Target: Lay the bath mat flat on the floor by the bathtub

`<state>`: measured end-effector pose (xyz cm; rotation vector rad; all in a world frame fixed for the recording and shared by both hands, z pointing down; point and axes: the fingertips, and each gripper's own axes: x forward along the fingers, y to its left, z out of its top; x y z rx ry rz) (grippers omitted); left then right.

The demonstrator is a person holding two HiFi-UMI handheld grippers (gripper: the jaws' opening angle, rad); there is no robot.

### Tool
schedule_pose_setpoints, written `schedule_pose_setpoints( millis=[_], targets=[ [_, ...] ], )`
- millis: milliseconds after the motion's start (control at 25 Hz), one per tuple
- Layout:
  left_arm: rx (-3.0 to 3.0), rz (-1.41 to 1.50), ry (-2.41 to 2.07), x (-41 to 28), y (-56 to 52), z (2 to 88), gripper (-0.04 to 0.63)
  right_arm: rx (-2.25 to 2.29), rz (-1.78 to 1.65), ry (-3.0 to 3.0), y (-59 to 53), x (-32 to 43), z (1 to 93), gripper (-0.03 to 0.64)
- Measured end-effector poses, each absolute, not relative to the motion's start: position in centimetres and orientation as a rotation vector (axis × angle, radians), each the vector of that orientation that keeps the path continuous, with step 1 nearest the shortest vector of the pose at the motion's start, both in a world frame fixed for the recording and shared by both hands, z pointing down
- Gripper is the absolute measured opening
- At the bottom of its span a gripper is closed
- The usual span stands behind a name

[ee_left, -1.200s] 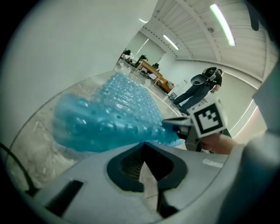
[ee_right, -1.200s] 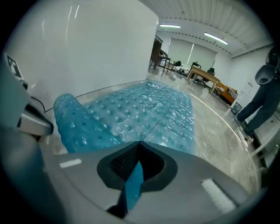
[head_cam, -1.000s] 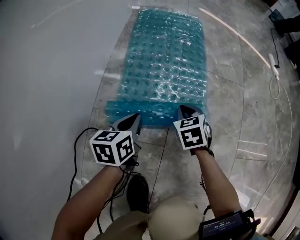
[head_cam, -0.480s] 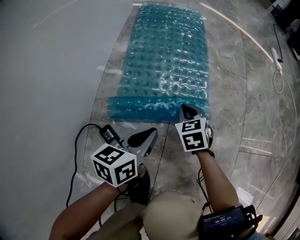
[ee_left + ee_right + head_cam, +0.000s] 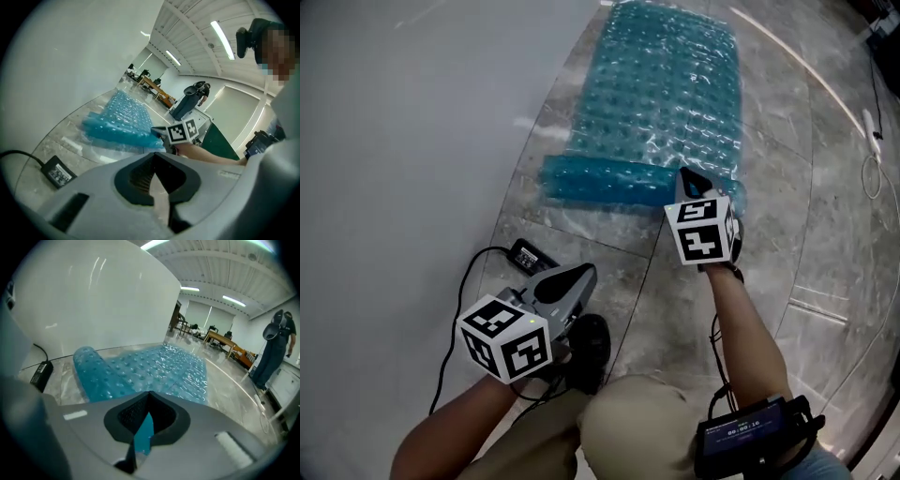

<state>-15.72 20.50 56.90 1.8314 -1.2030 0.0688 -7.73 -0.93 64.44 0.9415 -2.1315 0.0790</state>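
Right gripper view: my right gripper (image 5: 148,401) pinches the bath mat (image 5: 154,366) at its rolled near edge; my left gripper (image 5: 579,274), jaws together on nothing, sits apart from it; the mat lies on the floor (image 5: 769,272) beside the bathtub (image 5: 412,141)

A large open indoor hall rigged as a test space rather than a home bathroom: polished stone floor (image 5: 825,234), ceiling strip lights (image 5: 222,33), desks (image 5: 220,339) far back, a power adapter (image 5: 525,255) beside a freestanding white tub wall (image 5: 412,141).
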Motion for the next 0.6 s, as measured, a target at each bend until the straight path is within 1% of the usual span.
schedule_pose_setpoints(
  millis=[120, 200, 280, 400, 600],
  targets=[
    [1.698, 0.165, -1.123, -16.0, 23.7, 59.8, 0.009, 0.93, 0.246, -2.04, -2.4, -6.4, 67.7, 0.006],
    [1.614, 0.146, -1.076, -16.0, 25.2, 60.4, 0.009, 0.919, 0.325, -2.029, -1.2, -6.1, 68.5, 0.006],
    [1.626, 0.107, -1.119, -16.7, 24.6, 59.3, 0.009, 0.914, 0.318, -2.052, 1.2, -5.9, 67.8, 0.006],
    [1.789, 0.131, -1.286, -18.2, 20.5, 57.9, 0.011, 0.914, 0.255, -2.059, 5.8, -4.8, 67.1, 0.006],
    [1.866, 0.153, -1.364, -18.7, 11.7, 61.2, 0.02, 0.883, 0.291, -2.074, 10.2, -3.8, 68.9, 0.006]
  ],
)
